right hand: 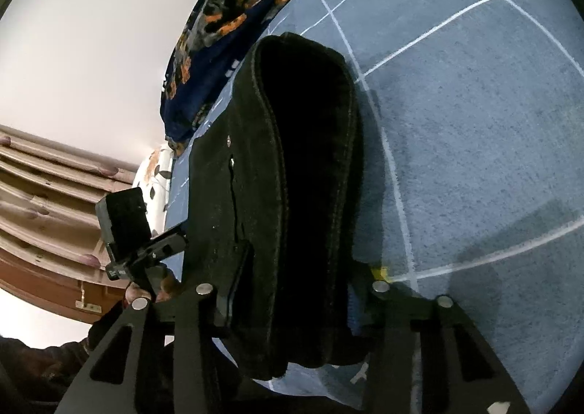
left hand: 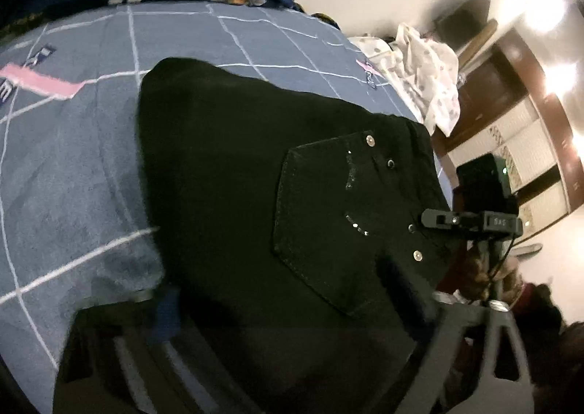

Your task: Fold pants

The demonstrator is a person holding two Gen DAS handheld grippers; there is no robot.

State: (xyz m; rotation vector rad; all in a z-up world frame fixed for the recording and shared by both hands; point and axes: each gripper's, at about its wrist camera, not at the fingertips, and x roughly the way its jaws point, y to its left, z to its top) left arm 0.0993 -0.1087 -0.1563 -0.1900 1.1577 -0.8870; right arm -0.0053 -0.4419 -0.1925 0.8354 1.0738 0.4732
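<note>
While both hand-held grippers clamp them, black pants [left hand: 292, 195] drape over the bedsheet [left hand: 73, 158].

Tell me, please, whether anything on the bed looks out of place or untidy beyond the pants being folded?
Mostly tidy. The black pants lie folded on the blue checked bedsheet. Only a crumpled white spotted cloth heaped at the bed's far edge looks untidy.
</note>
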